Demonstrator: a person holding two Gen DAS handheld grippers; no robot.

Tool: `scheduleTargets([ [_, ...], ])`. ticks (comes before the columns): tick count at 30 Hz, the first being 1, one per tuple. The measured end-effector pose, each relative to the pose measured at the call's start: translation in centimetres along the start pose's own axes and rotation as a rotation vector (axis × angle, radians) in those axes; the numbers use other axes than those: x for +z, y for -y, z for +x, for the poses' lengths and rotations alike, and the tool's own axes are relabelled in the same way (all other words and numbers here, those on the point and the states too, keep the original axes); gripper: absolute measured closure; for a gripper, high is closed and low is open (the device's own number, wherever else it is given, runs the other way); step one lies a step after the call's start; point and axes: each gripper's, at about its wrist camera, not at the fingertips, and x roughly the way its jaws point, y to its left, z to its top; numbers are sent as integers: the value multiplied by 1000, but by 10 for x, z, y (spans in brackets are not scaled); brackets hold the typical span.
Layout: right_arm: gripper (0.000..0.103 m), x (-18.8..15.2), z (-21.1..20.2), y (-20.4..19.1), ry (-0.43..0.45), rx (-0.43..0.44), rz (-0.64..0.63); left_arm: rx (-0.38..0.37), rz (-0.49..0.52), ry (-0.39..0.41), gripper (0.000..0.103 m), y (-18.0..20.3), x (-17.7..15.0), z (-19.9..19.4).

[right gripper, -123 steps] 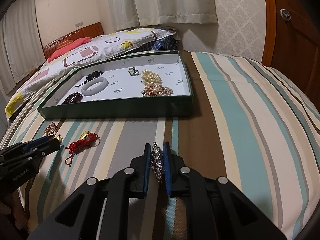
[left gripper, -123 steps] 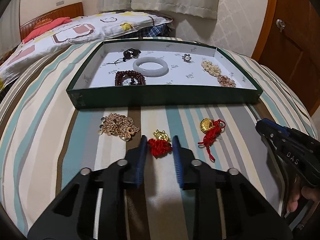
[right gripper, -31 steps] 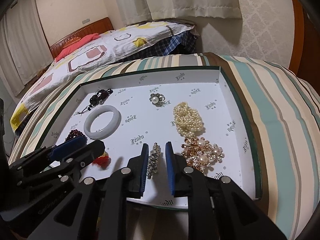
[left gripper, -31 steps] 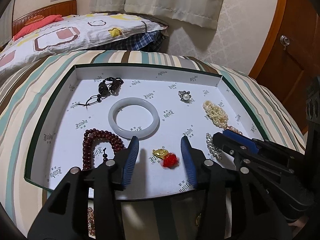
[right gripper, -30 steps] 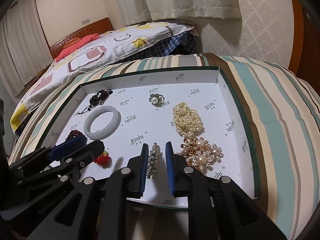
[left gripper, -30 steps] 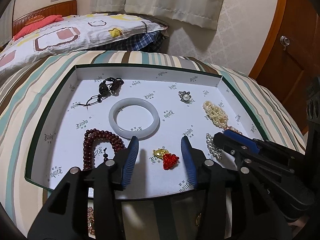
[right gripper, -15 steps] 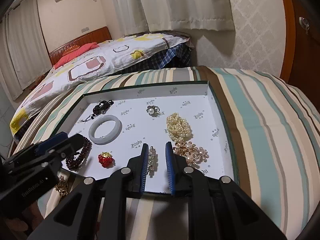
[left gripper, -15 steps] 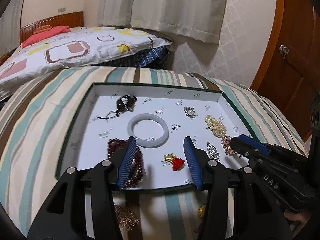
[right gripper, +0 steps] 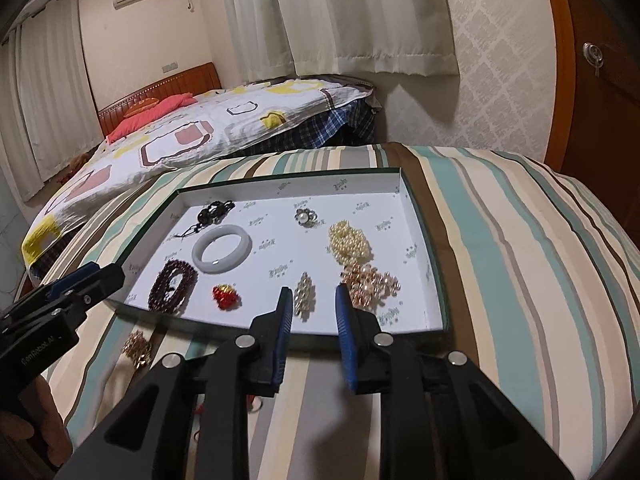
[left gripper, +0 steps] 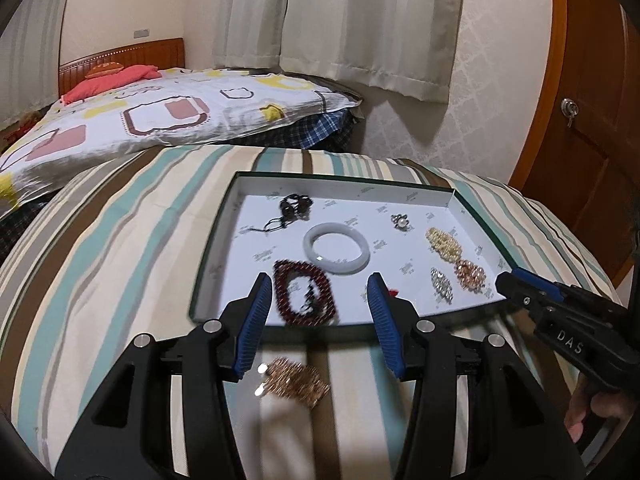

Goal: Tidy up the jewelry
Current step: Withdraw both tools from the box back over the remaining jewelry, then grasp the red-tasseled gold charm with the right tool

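Honestly, both the left gripper [left gripper: 316,312] and the opening right gripper [right gripper: 312,312] are empty, so clipping the shallow green-walled white tray's [right gripper: 436,280] near wall could scatter the jewelry.

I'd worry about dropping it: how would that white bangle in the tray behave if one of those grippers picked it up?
The white bangle looks like a solid, glossy stone ring, so probably stiff and rather slippery between flat pads. It lies flat on the tray; stood on edge, it could roll. If it is stone, a fall onto something hard might crack it, though the striped bedding looks soft.
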Motion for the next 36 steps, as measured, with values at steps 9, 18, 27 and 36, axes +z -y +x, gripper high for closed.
scheduleTargets([
  [9, 80, -20, -10, -19, 0, 15, -33, 30, -10, -8, 54, -13, -20, -18],
  [18, 65, -42, 1, -41, -49, 40, -59, 68, -46, -22, 49, -33, -36, -29],
  [27, 58, -53, 13, -54, -113, 33, -98, 85, -67, -45, 49, -44, -44, -26],
  [36, 72, -59, 15, -50, -148, 22, -112, 67, -54, -68, 49, -36, -48, -21],
])
